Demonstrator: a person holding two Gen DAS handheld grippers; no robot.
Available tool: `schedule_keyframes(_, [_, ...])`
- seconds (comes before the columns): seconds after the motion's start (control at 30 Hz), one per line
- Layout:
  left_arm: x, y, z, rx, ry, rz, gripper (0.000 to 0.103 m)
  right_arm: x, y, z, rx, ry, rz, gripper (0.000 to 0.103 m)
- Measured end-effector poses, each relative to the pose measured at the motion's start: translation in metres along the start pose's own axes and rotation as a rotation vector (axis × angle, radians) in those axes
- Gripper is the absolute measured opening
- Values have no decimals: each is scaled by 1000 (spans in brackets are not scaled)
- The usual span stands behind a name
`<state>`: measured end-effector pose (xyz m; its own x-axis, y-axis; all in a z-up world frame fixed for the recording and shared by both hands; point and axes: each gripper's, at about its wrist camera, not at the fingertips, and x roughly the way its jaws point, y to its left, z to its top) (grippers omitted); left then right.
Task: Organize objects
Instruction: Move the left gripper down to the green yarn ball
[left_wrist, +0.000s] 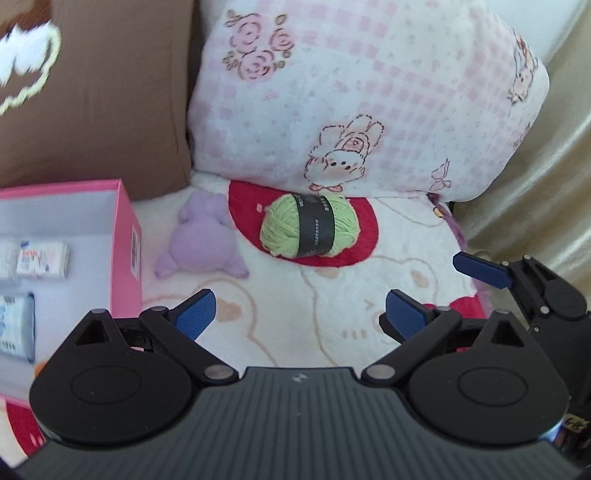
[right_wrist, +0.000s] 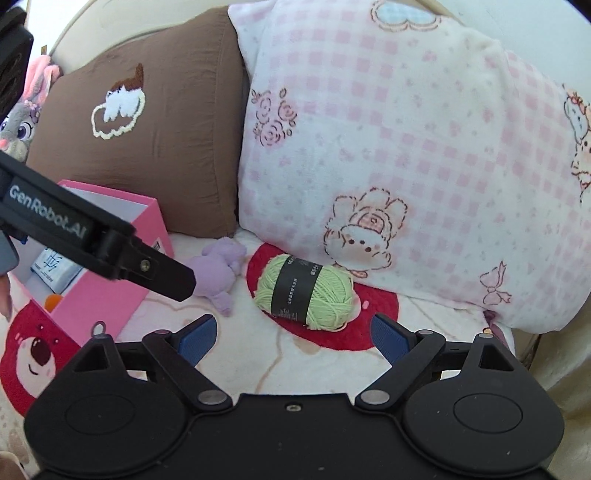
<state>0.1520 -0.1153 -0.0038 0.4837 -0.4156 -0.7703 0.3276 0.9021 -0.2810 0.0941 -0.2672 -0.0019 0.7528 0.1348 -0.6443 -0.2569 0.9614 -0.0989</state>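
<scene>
1. So the left gripper (left_wrist: 299, 314) is hanging over a fluffy white blanket (left_wrist: 295, 332) with cartoon bear prints, jaws spread about as wide as they go and nothing sitting between the blue pads (left_wrist: 195, 314).
2. The right gripper (right_wrist: 293, 339) is doing the same thing just to the right of it, jaws wide apart and gripping nothing. You can spot it peeking into the left wrist view at the right edge (left_wrist: 480, 269), though only one blue pad is showing there.
3. The green yarn ball (left_wrist: 309, 226) with its dark paper band is lying on a red patch of the blanket (left_wrist: 362, 236), a little beyond both grippers and right up against the foot of the pink checkered pillow (left_wrist: 369, 92). In the right wrist view the yarn (right_wrist: 304, 293) is sitting pretty much dead ahead between the pads but still clear of them.
4. A small purple crocheted toy (left_wrist: 205, 240) is lying just left of the yarn, apart from it.
5. Left of that, a pink box (left_wrist: 125, 236) is standing open, with a few white packets (left_wrist: 42, 260) lying inside. Something orange (right_wrist: 51, 302) is showing in there too, can't tell what.
6. A brown pillow (right_wrist: 166, 129) with a white fuzzy patch is leaning behind the box, next to the pink one.
7. A grey bunny plush (right_wrist: 22, 129) is peeking in at the far left.
</scene>
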Motion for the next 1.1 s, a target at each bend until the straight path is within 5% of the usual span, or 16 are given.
schedule_keyframes(0.27, [35,0,8,5,-80,70,98,42,-6,-10,9,33,2,95])
schedule_keyframes(0.4, [52,11,10,-80,-136,9,98,63,-11,-18,15,-6,-22,95])
schedule_keyframes(0.77, [103,21,19,-37,-119,121,99,106,-10,-41,-54,-55,-77,95])
schedule_keyframes(1.0, [124,27,17,-28,-179,64,97,121,-6,-32,-87,-91,-39,95])
schedule_keyframes(1.1, [132,35,19,-71,-151,-39,96,132,-4,-30,-154,-91,-33,95])
